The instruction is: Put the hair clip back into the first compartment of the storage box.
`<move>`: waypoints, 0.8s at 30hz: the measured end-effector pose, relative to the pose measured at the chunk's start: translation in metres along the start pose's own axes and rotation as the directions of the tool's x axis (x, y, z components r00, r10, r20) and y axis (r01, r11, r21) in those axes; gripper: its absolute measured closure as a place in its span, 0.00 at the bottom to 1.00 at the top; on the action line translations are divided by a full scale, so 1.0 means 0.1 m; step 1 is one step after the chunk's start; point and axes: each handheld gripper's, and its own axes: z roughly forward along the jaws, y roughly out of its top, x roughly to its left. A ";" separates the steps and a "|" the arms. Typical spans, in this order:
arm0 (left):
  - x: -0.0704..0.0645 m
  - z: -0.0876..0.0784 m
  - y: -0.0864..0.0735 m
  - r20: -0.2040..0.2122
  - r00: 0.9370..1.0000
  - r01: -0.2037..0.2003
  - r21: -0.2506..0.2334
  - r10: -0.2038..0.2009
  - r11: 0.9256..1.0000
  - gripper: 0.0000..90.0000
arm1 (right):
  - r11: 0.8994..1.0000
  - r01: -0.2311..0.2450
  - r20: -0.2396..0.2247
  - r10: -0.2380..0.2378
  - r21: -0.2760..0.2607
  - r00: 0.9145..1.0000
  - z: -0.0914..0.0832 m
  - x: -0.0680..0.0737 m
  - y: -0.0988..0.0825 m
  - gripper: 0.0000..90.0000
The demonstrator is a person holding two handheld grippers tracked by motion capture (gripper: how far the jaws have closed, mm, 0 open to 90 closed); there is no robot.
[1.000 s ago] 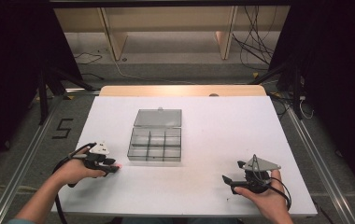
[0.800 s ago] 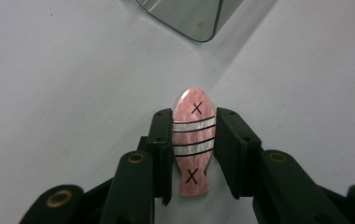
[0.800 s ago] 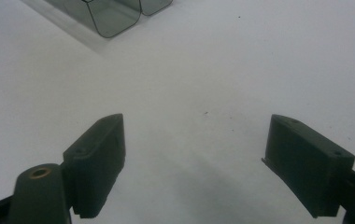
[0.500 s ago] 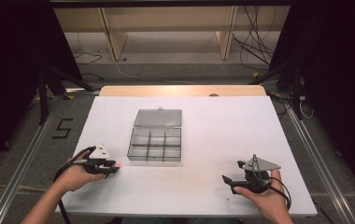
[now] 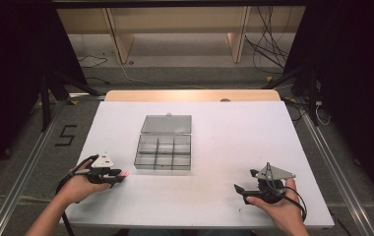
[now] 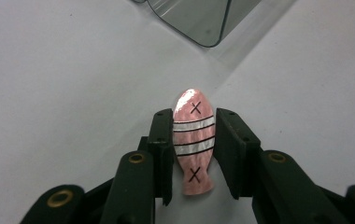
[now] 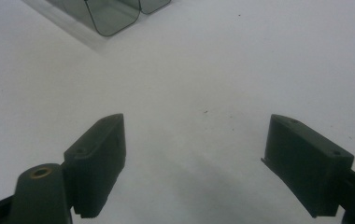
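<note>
A pink fish-shaped piece (image 6: pixel 194 142), crossed by white bands and marked with two black crosses, is held in the left claw (image 6: pixel 194 154) at the near left of the white worktop (image 5: pixel 234 128). In the left claw's own view the two black jaws are seen pressed against the flanks of the piece, one on each side, with its rounded end pointing away from the hand and its tail end towards it; the jaws have just been closing on it and now stand narrow. In the high view the same piece (image 5: pixel 124 173) is seen as a small pink spot at the tip of the left claw (image 5: pixel 118 175), just to the left of the near left corner of a clear compartment box (image 5: pixel 164 151). The box is set at the middle of the worktop, with its lid (image 5: pixel 167 124) laid open on the far side and its dividers visible. The right claw (image 5: pixel 241 191) is rested at the near right, well apart from the box; in its own view the jaws (image 7: pixel 194 163) are spread wide over bare worktop, with nothing between them.
</note>
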 end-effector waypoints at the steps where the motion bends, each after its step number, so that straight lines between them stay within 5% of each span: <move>1: 0.00 0.00 0.00 -0.001 1.000 0.000 0.000 0.000 1.000 0.76 | 1.000 0.000 0.000 0.000 0.001 1.000 0.00 0.00 0.00 0.24; 12: -0.01 0.00 0.00 -0.006 1.000 0.014 0.000 -0.014 1.000 0.76 | 1.000 -0.001 0.000 0.001 0.002 1.000 0.00 0.00 0.00 0.24; 24: -0.04 0.00 0.02 -0.025 0.999 -0.025 0.012 0.025 1.000 0.76 | 1.000 -0.003 0.000 0.003 0.002 1.000 0.00 0.00 0.00 0.24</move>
